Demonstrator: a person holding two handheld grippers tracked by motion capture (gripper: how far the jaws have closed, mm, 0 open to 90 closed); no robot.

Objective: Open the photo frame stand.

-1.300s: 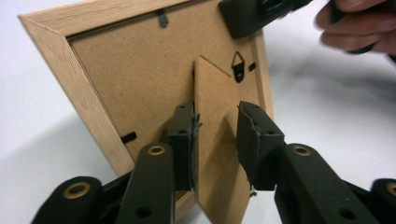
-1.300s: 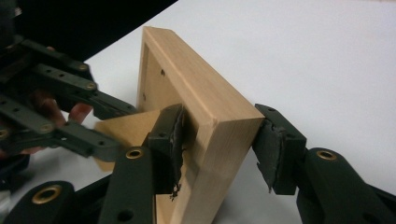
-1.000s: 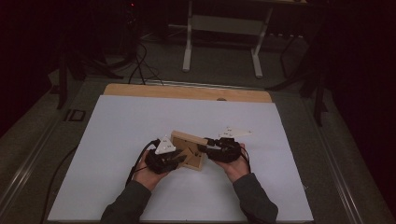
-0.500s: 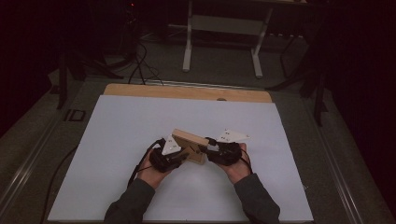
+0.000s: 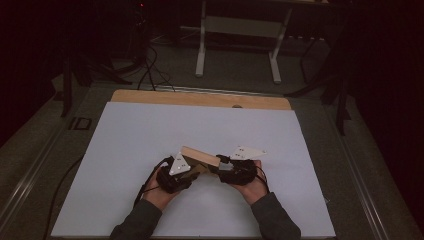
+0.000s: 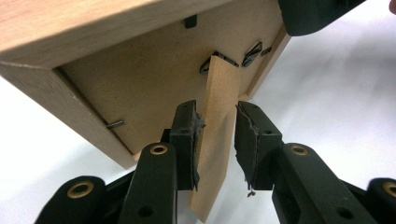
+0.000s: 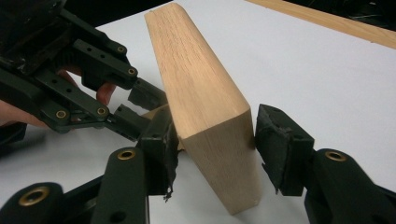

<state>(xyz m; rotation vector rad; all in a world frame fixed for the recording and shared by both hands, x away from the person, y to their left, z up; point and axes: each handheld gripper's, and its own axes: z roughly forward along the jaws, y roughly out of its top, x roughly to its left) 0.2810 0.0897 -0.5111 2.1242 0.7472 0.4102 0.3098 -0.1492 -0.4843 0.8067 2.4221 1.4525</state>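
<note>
Table (image 5: 150,130): white top surface, rectangular, matte. Far edge: bare strip of light wood (image 5: 200,98) running full width, small dark mark near its middle. Grey surround (image 5: 45,160) borders white top on left, right and far sides. Wooden picture frame (image 5: 200,156) in near half, near middle between left and right edges, tilted; whether it touches white top cannot be told. Dark cable (image 5: 62,187) past near-left edge, on grey surround.
</note>
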